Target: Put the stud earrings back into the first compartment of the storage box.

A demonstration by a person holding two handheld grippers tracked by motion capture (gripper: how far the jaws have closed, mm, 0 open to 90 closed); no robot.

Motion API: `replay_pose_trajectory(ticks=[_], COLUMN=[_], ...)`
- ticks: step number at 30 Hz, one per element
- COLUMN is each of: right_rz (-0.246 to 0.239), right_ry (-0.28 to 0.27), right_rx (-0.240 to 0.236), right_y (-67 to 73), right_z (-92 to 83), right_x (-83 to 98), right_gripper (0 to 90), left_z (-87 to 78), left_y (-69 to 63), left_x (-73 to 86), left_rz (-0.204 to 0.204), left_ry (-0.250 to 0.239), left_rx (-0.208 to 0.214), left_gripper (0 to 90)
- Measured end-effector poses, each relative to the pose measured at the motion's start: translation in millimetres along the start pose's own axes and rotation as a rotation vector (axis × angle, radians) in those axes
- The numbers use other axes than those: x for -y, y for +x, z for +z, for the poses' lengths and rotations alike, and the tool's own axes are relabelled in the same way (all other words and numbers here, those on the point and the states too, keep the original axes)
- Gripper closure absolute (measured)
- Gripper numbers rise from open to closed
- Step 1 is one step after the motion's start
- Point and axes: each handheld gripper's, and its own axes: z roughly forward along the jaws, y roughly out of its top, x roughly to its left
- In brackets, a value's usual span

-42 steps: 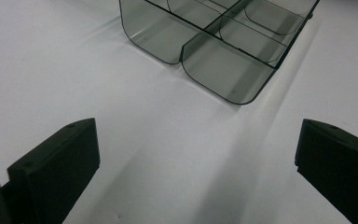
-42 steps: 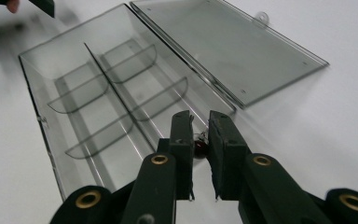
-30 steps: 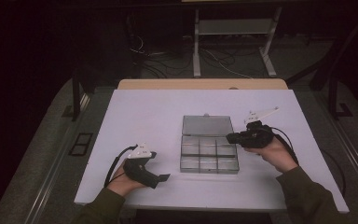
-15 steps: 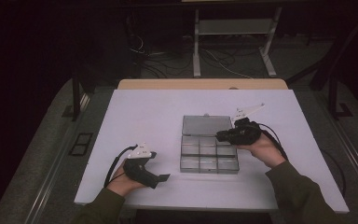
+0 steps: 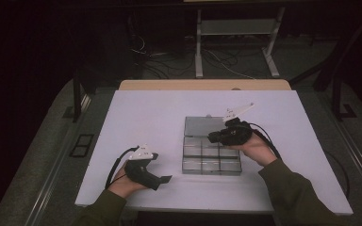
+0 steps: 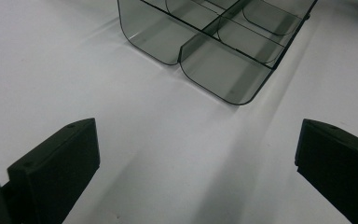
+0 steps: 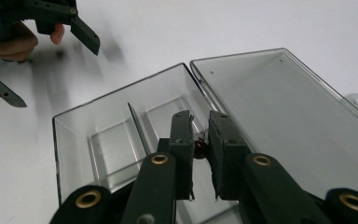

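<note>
Fingers [image 7: 182, 140] of the right gripper [image 7: 200, 149], pinching a small dark red piece [image 7: 201, 148], have moved left over the divided clear box [image 5: 211, 157], ready to drop it; left gripper [image 5: 162, 180] rests open.

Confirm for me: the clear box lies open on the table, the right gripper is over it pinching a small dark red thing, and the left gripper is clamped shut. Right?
Not quite. The left gripper stands wide open with nothing between its jaws, as the left gripper view shows. The rest holds: the clear box lies open, and the right gripper pinches a small dark red thing over it.
</note>
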Motion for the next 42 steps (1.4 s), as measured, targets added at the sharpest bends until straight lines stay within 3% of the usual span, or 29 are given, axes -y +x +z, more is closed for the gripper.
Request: replay_pose_trajectory(ticks=[23,31,34,36,37,42], right_rz=[-0.042,-0.050,-0.085,-0.073,-0.098,-0.091], right_ry=[0.016,0.067,0.103,0.113,0.124,0.140], right_rx=[-0.058,-0.063,-0.057,-0.057,-0.049,-0.046], right_y=[15.9,18.8,17.1,18.5,16.8,17.3], right_z=[42.9,58.9,65.4,68.4,69.4,73.7], right_x=[-25.6,-22.5,-19.1,-17.8,-17.0,-14.5], right_gripper=[79.1,79.0,79.0,79.0,79.0,78.9], left_z=[-0.3,-0.5,-0.4,-0.4,-0.4,-0.4], left_y=[-0.4,0.0,-0.2,-0.2,-0.2,0.1], left_x=[-0.1,-0.1,-0.2,-0.2,-0.1,-0.1], left_rz=[0.000,0.005,0.007,0.008,0.008,0.011], left_ry=[-0.004,0.000,0.000,0.000,0.000,0.002], left_rx=[0.003,0.003,0.004,0.005,0.005,0.005], left_gripper=[0.0,0.0,0.0,0.0,0.0,0.0])
